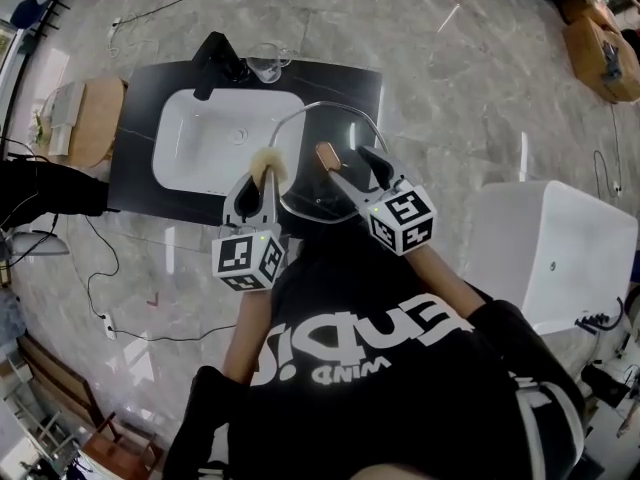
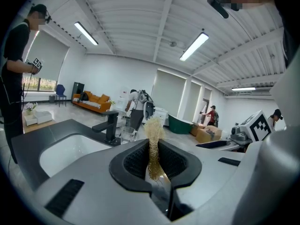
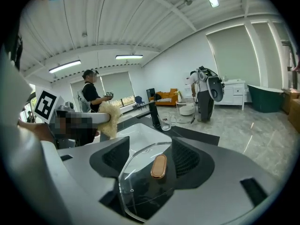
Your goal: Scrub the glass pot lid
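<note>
Left tool (image 1: 260, 181) clamps scrubber (image 1: 268, 161); right tool (image 3: 151, 157) stands open around lid (image 3: 136, 191). Scrubber beside glass, apart: scrubbing judged not begun.

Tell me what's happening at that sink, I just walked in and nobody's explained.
A person stands at a sink with a gripper in each hand. The left gripper is shut on a scrubber. The right gripper has its jaws wide apart, with the lid between them; the pads don't seem to press on it. The scrubber is close beside the lid; whether they touch I can't tell.
</note>
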Available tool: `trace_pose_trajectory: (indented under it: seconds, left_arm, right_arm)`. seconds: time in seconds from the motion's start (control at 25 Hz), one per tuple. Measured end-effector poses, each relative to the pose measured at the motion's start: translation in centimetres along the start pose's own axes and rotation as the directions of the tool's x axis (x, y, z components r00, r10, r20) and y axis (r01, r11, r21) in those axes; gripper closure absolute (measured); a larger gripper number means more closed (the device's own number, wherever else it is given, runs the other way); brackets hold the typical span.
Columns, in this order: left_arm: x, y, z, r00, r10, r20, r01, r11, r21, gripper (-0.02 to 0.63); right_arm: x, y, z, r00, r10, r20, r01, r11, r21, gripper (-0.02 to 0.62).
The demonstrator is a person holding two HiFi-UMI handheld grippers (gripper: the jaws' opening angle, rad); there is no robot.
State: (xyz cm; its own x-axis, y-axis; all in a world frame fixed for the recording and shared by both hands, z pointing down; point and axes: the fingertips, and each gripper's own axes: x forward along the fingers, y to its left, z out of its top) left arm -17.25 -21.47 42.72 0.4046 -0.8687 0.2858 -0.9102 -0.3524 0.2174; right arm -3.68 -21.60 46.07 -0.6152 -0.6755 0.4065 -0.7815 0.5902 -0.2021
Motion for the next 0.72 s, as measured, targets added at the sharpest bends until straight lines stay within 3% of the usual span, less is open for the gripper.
trace_pose_trajectory:
  seconds: [0.36, 0.72]
  left_arm:
    - [0.5, 1.0, 0.0, 0.999, 0.04, 0.002, -0.04, 0.999, -0.003, 0.555]
    - [0.2, 1.7, -1.2, 0.997, 0.072, -0.03, -0.072, 0.997, -0.006, 0.555]
  right_arm:
    - [4.3, -0.6, -4.5, 0.985, 0.051, -0.167, -0.07, 0.992, -0.109, 0.35]
    - [8.2, -1.5, -8.3, 0.96, 0.031, -0.278, -0.08, 0.983, -0.167, 0.35]
